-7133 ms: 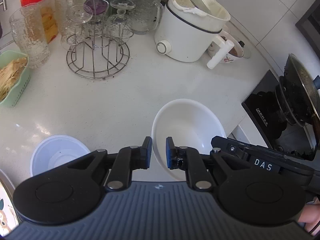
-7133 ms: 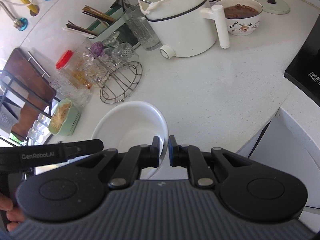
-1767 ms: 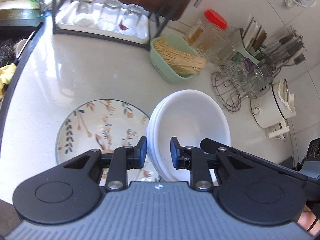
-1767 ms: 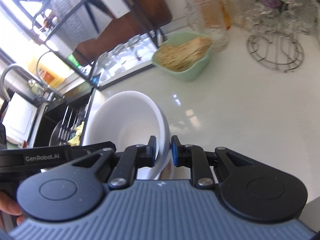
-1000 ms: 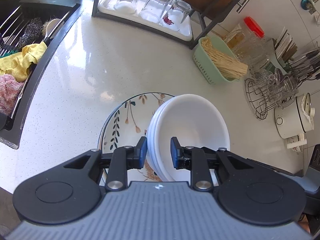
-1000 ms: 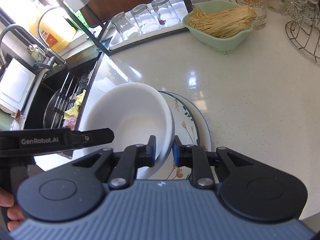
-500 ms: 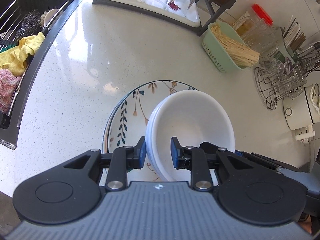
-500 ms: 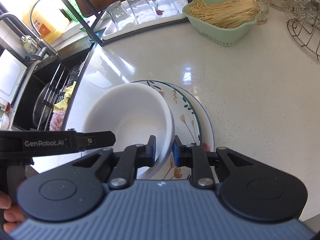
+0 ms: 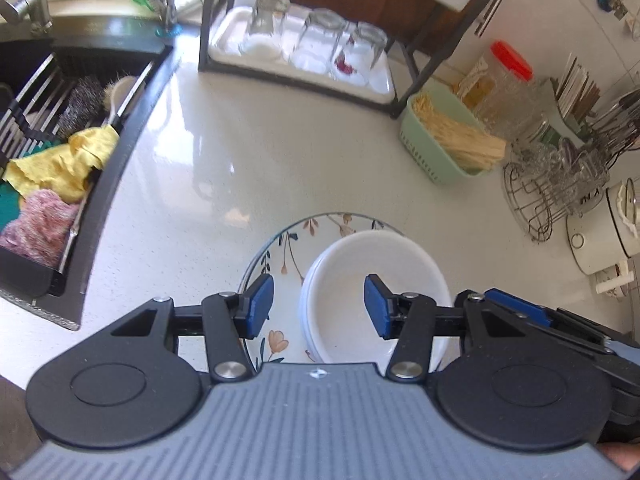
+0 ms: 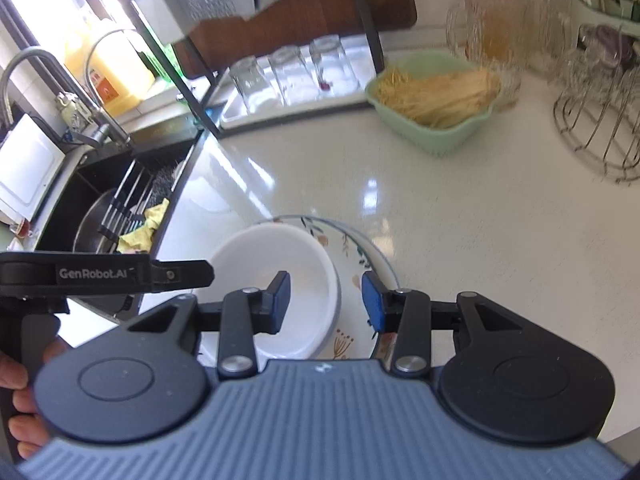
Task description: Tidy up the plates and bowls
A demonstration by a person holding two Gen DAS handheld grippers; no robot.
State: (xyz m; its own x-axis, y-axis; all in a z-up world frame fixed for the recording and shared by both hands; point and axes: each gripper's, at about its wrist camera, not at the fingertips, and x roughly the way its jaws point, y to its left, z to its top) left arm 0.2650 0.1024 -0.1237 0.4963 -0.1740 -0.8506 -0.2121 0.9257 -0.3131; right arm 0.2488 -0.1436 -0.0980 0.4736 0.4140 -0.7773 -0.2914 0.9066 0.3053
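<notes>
Both let go! The left tongs and right tongs were opening, pads off the rim they had pinched. The stacked white ceramic bowls sat on the round floral-patterned plate, lower centre of the worktop. Placement looked done.

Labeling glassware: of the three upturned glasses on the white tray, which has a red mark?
The right-hand glass as the left wrist view shows them, nearest the green basket; the other two look plain and clear.
</notes>
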